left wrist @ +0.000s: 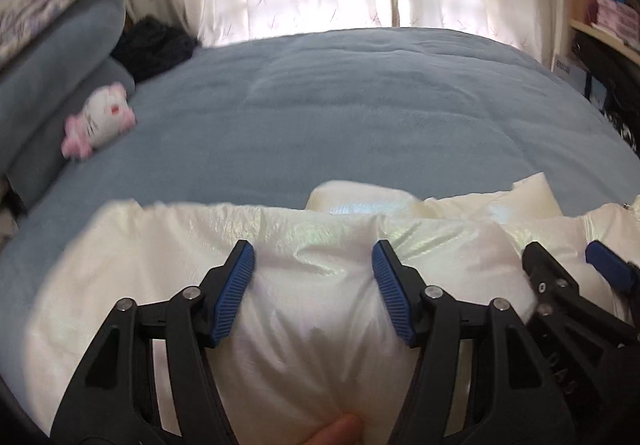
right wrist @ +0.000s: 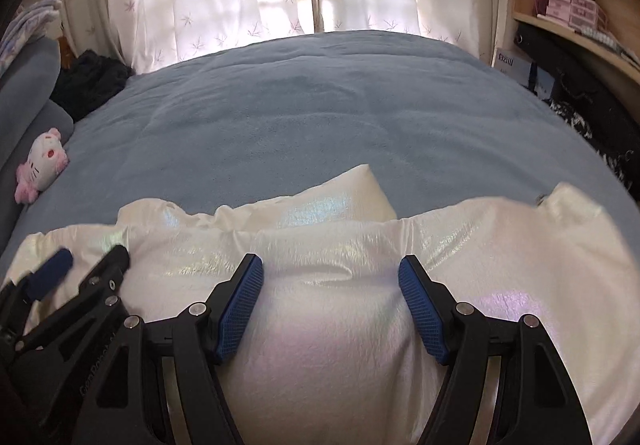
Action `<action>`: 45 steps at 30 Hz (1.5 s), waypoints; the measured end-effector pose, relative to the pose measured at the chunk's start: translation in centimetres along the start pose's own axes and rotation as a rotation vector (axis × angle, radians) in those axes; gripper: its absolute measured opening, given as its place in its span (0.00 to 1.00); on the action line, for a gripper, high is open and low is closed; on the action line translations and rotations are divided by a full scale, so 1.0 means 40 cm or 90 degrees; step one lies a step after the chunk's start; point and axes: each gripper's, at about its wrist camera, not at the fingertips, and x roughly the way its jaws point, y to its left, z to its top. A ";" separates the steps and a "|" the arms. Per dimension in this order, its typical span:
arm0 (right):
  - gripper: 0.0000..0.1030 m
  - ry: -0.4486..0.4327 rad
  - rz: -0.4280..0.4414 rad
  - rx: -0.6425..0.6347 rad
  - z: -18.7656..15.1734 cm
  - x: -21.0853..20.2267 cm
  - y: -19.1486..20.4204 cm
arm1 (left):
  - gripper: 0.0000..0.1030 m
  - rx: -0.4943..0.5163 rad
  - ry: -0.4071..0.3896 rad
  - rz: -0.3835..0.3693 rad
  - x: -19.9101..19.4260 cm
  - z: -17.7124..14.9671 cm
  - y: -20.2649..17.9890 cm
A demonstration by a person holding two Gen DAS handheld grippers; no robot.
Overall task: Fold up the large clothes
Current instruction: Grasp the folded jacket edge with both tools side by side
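While both grippers hover side by side over the near edge of the bed (right wrist: pixel 320 117), their jaws stand apart, pads clear of the fabric, gripping nothing: left gripper (left wrist: pixel 314 291), right gripper (right wrist: pixel 331 309). Probably they are set to press or gather the bulk. Beneath lies the puffer jacket (right wrist: pixel 340 245), cream-white, glossy, quilted, bunched along the near edge.

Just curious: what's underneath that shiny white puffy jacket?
The white puffy jacket lies on a blue blanket spread over the bed. Whatever sits directly beneath the jacket is covered.
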 end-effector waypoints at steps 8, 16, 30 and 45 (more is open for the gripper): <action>0.77 -0.029 0.002 0.002 -0.054 0.071 0.008 | 0.74 -0.027 -0.005 -0.011 0.086 -0.034 0.024; 0.77 -0.033 -0.002 -0.001 -0.069 0.116 0.015 | 0.74 -0.025 -0.021 -0.010 0.115 -0.052 0.024; 0.79 -0.011 0.008 0.000 -0.054 0.147 0.008 | 0.75 -0.041 0.005 -0.034 0.165 -0.048 0.044; 0.82 0.055 0.050 -0.067 0.005 0.165 -0.041 | 0.77 0.030 0.057 -0.044 0.159 -0.003 0.127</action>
